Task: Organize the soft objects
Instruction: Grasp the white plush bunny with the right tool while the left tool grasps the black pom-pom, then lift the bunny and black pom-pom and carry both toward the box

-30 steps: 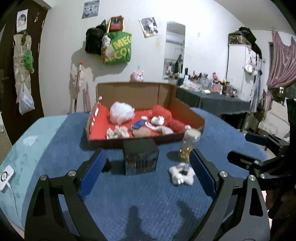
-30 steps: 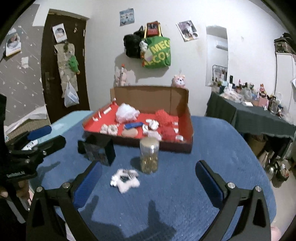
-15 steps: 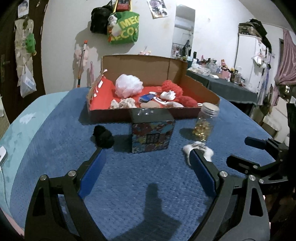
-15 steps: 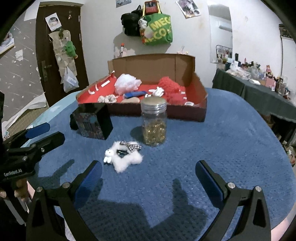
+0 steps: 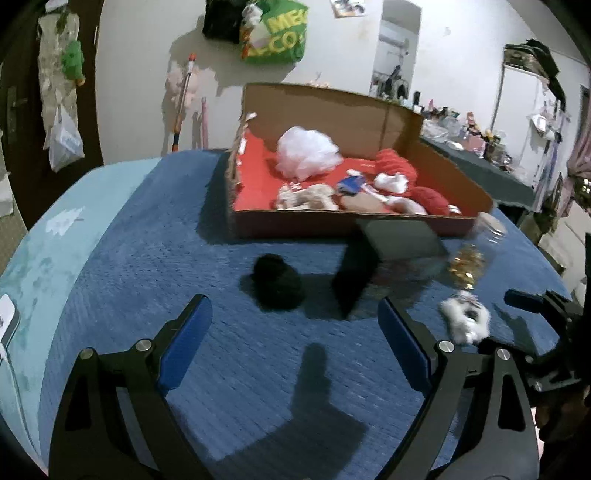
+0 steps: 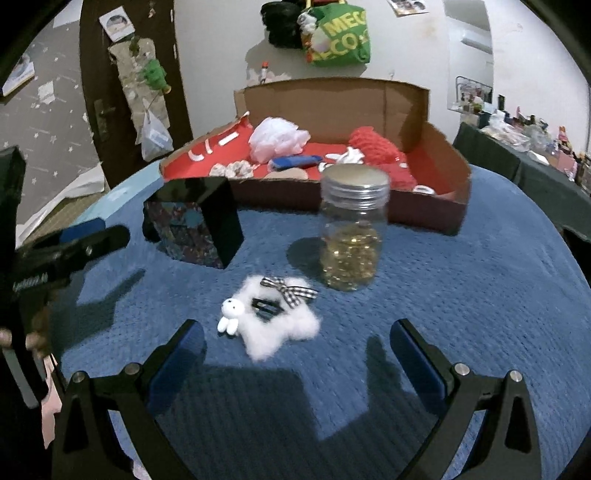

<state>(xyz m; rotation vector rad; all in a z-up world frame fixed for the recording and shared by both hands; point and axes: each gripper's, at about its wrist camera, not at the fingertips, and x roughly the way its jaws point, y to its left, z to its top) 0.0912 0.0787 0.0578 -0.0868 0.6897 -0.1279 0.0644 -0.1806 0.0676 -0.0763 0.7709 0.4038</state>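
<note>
The left gripper hangs over the blue textured cover with its jaws spread wide and nothing between the blue pads. Just ahead of it lies a black fuzzy pom-pom on the cover, and to that one's right stands a dark patterned box, blurred in this view, tight against the near wall of the cardboard tray.

The right gripper is likewise spread and empty. Just beyond its tips, nearer the left finger, lies a white fluffy star-shaped hair clip with a small bunny figure and a checked bow, flat on the cover. Behind the clip stands a clear jar with a metal lid, partly filled with small gold pieces, and to its left the patterned box. Both stand between the clip and the tray.

The tray has a red floor and raised brown flaps; inside it rest a white mesh puff, a red knitted bundle, a blue item and several pale soft pieces. A green bag hangs on the wall behind.
</note>
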